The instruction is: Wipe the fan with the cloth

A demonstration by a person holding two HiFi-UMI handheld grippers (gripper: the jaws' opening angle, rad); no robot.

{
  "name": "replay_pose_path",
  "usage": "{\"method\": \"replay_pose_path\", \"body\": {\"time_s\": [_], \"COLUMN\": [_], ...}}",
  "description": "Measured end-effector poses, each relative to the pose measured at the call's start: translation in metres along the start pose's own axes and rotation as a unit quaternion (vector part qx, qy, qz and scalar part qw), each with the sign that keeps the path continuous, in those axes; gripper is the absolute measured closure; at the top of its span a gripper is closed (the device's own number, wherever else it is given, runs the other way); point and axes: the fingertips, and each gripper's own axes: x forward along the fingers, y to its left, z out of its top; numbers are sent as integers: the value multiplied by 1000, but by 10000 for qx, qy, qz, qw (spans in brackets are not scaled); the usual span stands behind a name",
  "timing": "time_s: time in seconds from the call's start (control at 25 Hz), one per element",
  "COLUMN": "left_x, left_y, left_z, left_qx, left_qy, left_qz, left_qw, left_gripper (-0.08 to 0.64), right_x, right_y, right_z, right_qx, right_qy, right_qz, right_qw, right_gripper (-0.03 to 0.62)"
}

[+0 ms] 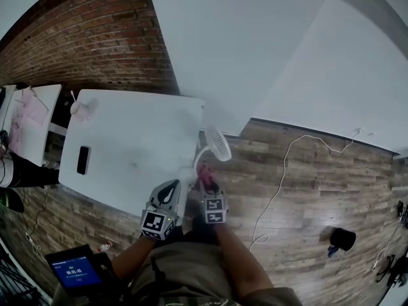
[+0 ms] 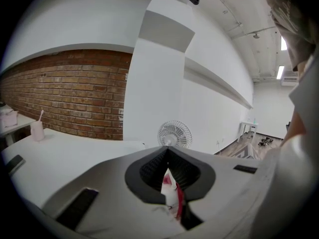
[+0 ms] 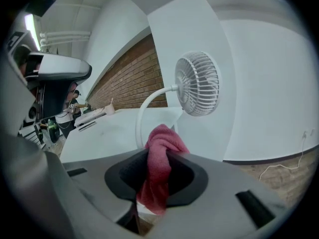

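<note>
Floorboards (image 1: 319, 190) of wood fill the right of the head view. The white table (image 1: 127, 139) takes the centre left, below a brick wall.

The fan (image 1: 218, 144) stands at the table's right edge, near frame centre, its round white cage raised on a bent stalk. Set out at the edge like that, it probably lets the person reach the cage from the front without leaning across the table.

Both claws sit low in the centre of the frame, just short of the fan. The right claw (image 1: 208, 189) pinches the red cloth (image 3: 158, 166), which is bunched between its jaws with a fold standing proud of the tips. That fold looks like it is meant to be the wiping face. In the right gripper view the fan hangs above and beyond the cloth and clearly apart from it, so wiping seems not yet begun.

The left claw (image 1: 169, 190) is pressed together just left of the right one. A thin white-and-red sliver (image 2: 169, 190) shows at its seam, and I cannot tell what it is. This claw is likely kept close to steady the stalk.

A pale cup (image 1: 78, 108) with a straw stands at the table's upper left corner, well clear of the work. Its contents cannot be seen. A dark phone (image 1: 83, 159) lies flat near the table's left edge.
</note>
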Motion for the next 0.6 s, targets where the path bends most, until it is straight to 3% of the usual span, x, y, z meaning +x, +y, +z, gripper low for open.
{"method": "replay_pose_path", "body": {"time_s": [0.16,0.6], "left_x": [-1,3], "left_y": [1,4], "left_z": [-2,0], "left_qx": [-122,-150], "left_qy": [63,120], "left_qz": [31,32], "left_qw": [9999,9998], "left_gripper": [538,538], "right_x": [-1,1], "right_y": [-2,-9], "right_z": [1,2], "right_qx": [-208,-209], "right_qy": [55,239], "right_qz": [-36,-270], "right_qw": [9998,9991], "right_gripper": [479,479]}}
